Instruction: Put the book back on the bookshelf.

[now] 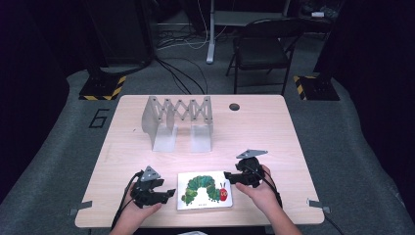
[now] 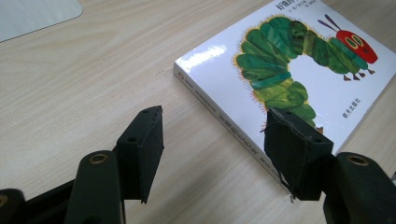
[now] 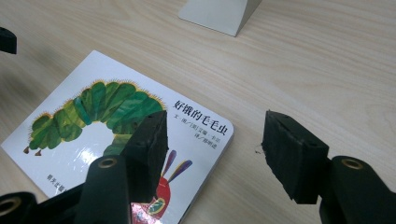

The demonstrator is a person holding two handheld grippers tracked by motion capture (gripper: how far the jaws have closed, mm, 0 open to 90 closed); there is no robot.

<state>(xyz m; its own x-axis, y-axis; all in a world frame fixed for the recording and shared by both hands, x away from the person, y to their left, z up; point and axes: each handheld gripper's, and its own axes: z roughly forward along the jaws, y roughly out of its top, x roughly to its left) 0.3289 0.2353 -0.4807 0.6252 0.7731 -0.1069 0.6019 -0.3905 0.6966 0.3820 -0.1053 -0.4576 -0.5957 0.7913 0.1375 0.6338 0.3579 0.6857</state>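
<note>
Picture book (image 1: pixel 205 190) flat on table (image 1: pixel 254 132), near front edge, cover up. Long axis runs left-right; caterpillar head toward right hand. Left gripper (image 1: pixel 169 193) just off book's left edge, jaws apart, nothing between. Right gripper (image 1: pixel 228 175) by right corner, jaws apart, clamping nothing. Grey folding rack (image 1: pixel 178 120) stands well behind.

The white square board book with a green caterpillar on its cover (image 3: pixel 116 135) bears the black title 好饿的毛毛虫. A dark 6 (image 1: pixel 99 118) marks the grey carpet floor (image 1: pixel 58 142).
</note>
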